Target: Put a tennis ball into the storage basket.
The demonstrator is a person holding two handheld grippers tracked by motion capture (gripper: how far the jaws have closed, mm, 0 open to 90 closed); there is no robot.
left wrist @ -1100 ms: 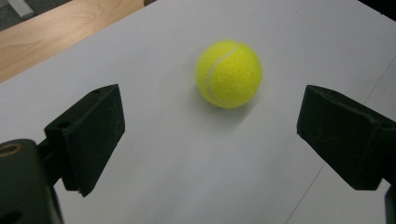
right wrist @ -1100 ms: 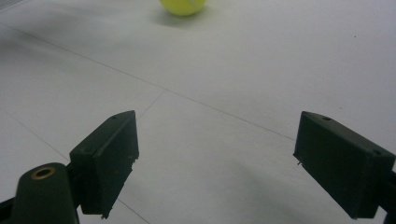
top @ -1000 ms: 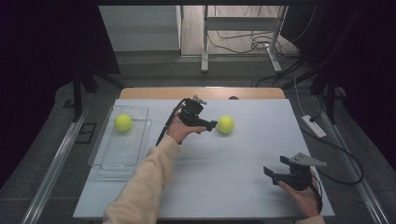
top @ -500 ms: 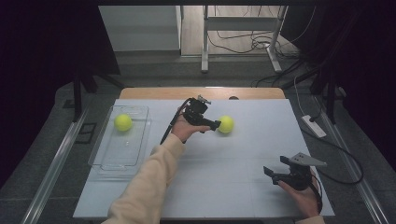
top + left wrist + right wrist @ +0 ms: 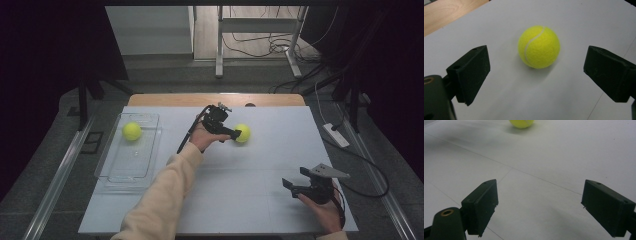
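A yellow tennis ball [image 5: 243,133] lies on the white table top, just right of my left gripper [image 5: 233,134]. In the left gripper view the ball [image 5: 539,47] sits ahead of the wide-apart jaws of the left gripper [image 5: 536,72], untouched. A second tennis ball [image 5: 132,131] rests in the clear plastic tray [image 5: 116,170] at the left. My right gripper [image 5: 295,187] hovers low at the front right, open and empty; in its own view the right gripper [image 5: 546,207] faces bare table, with the ball [image 5: 522,123] far ahead.
The wooden table edge [image 5: 215,99] runs along the back. A white power strip [image 5: 336,135] and cables lie off the table's right side. Metal table legs [image 5: 219,40] stand beyond on the floor.
My left gripper has edged slightly forward and right, closer to the ball on the table. The right gripper has stayed in place.
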